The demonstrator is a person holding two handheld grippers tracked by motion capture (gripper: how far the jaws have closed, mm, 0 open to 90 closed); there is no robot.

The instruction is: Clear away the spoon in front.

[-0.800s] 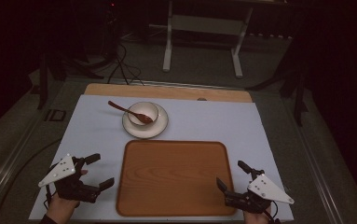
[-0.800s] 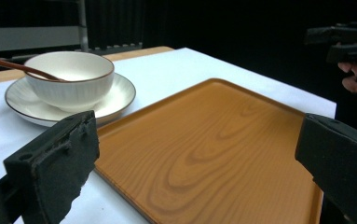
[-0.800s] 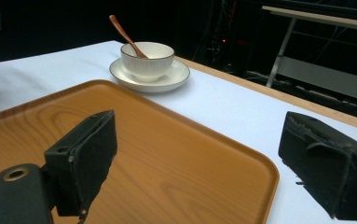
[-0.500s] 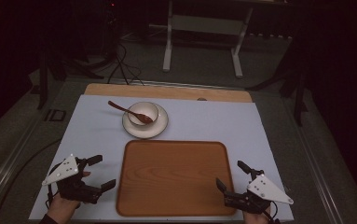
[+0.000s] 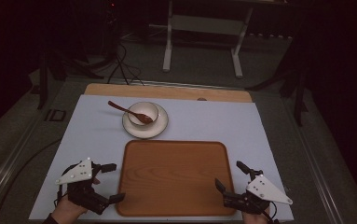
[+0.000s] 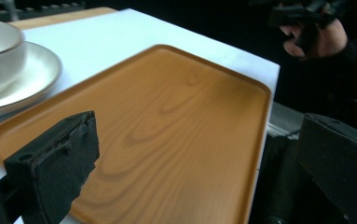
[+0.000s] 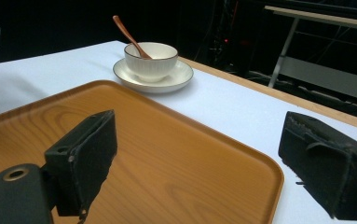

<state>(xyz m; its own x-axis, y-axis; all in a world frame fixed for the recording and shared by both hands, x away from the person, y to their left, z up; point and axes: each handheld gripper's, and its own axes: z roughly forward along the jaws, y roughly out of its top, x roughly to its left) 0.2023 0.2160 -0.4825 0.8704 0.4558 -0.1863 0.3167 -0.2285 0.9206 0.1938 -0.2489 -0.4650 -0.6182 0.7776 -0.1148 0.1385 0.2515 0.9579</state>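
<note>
A wooden tray (image 5: 174, 177) lies empty at the table's near middle. Beyond it a white bowl (image 5: 143, 112) stands on a white saucer (image 5: 160, 128), and a brown wooden spoon (image 5: 126, 110) leans in the bowl with its handle pointing far left. My left gripper (image 5: 115, 182) is open at the tray's near-left corner, its jaws wide apart (image 6: 195, 163) with the tray (image 6: 176, 121) between them. My right gripper (image 5: 228, 174) is open at the near-right corner, jaws spread (image 7: 209, 158) over the tray's edge (image 7: 260, 168). Neither gripper holds anything.
A white mat (image 5: 204, 121) covers the table, with a wooden strip (image 5: 167, 92) along its far edge. In the right gripper view the bowl (image 7: 150, 58), saucer (image 7: 176, 74) and spoon (image 7: 125, 28) stand ahead. The other hand (image 6: 306, 37) shows far off in the left gripper view.
My left gripper has shifted a little to the right, closer to the tray's left edge. The right gripper has barely moved. The bowl, spoon and tray are as before.
</note>
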